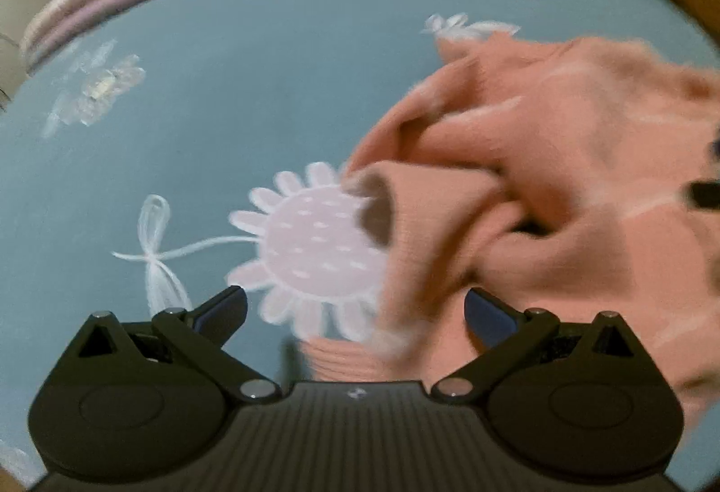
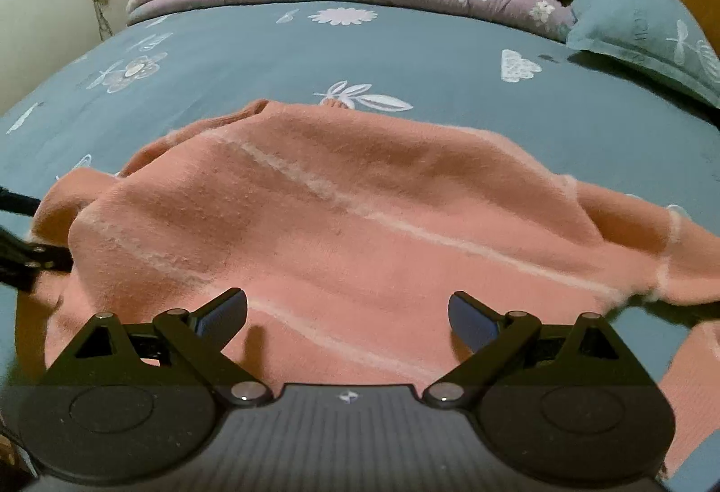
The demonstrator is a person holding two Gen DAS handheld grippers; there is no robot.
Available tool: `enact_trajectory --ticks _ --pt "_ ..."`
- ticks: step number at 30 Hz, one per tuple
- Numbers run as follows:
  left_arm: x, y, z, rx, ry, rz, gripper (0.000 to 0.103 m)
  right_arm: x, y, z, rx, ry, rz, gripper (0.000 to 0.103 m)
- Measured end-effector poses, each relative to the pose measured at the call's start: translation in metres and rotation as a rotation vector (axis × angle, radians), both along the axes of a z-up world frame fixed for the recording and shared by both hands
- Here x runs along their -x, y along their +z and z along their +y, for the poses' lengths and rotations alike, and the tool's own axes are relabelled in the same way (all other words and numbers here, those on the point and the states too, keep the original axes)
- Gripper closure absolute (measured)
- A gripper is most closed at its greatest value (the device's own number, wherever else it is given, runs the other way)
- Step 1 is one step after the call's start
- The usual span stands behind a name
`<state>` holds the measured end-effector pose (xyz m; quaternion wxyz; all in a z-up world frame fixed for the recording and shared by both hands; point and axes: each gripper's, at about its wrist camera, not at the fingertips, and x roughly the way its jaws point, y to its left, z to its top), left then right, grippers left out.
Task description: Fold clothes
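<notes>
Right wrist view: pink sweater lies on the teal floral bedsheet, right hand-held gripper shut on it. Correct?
Not quite. In the right wrist view the right hand-held gripper is open, its fingers spread wide above the fabric and clamping nothing. The rest holds: the pink sweater lies on the teal floral bedsheet.

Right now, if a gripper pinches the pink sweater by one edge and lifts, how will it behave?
The pink sweater would probably hang limp: it already lies in soft folds and humps on the bedsheet. Its fuzzy knit should grip rather than slip. The loose sleeve would likely trail behind.
</notes>
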<state>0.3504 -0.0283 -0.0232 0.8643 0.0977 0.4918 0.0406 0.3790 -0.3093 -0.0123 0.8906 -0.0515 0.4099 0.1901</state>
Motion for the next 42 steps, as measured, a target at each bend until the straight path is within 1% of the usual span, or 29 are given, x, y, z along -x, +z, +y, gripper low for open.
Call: enact_trajectory --ticks 1,5,7,10,14,17,19,21,23,25,26,28,32,35,39,42 --pt "-0.002 -0.001 0.005 -0.011 0.004 -0.001 0.001 0.002 0.000 -0.002 0.007 -0.011 -0.001 0.003" --pt "-0.011 0.001 0.023 0.006 0.009 -0.011 0.000 0.008 -0.001 -0.012 0.038 -0.062 0.002 0.002" --pt "-0.014 0.004 0.028 -0.009 -0.002 -0.027 0.000 0.010 -0.002 -0.015 0.044 -0.092 0.004 0.002" --pt "-0.018 0.008 0.031 -0.060 -0.021 -0.050 0.001 0.014 0.001 -0.014 0.044 -0.126 0.004 0.002" --pt "-0.026 0.012 0.041 -0.133 -0.051 -0.067 0.001 0.023 0.008 -0.002 0.069 -0.138 -0.024 0.002" --pt "-0.030 0.009 0.056 -0.213 -0.057 -0.070 0.001 0.027 0.014 0.011 0.083 -0.153 -0.040 0.001" --pt "-0.034 0.006 0.072 -0.235 -0.047 -0.074 0.006 0.028 0.016 0.024 0.096 -0.167 -0.043 0.001" --pt "-0.038 0.004 0.094 -0.199 -0.037 -0.074 0.007 0.029 0.018 0.038 0.113 -0.183 -0.044 0.001" --pt "-0.044 0.003 0.109 -0.180 -0.045 -0.084 0.009 0.030 0.020 0.051 0.130 -0.199 -0.045 0.001" --pt "-0.050 0.001 0.124 -0.173 -0.056 -0.095 0.016 0.030 0.022 0.065 0.147 -0.215 -0.047 0.001" --pt "-0.054 0.001 0.133 -0.161 -0.056 -0.095 0.017 0.031 0.023 0.073 0.156 -0.222 -0.049 0.001" --pt "-0.062 -0.001 0.150 -0.133 -0.051 -0.095 0.018 0.032 0.027 0.087 0.174 -0.231 -0.056 0.001" --pt "-0.076 -0.006 0.194 -0.113 -0.023 -0.099 0.018 0.033 0.035 0.113 0.205 -0.244 -0.068 0.001" --pt "-0.084 -0.011 0.216 -0.079 -0.021 -0.082 0.018 0.035 0.040 0.131 0.231 -0.243 -0.076 0.001" --pt "-0.088 -0.014 0.225 -0.097 -0.075 -0.089 0.017 0.038 0.043 0.145 0.280 -0.236 -0.088 0.000" --pt "-0.093 -0.009 0.232 -0.096 -0.072 -0.098 0.017 0.039 0.043 0.145 0.291 -0.253 -0.088 0.000"
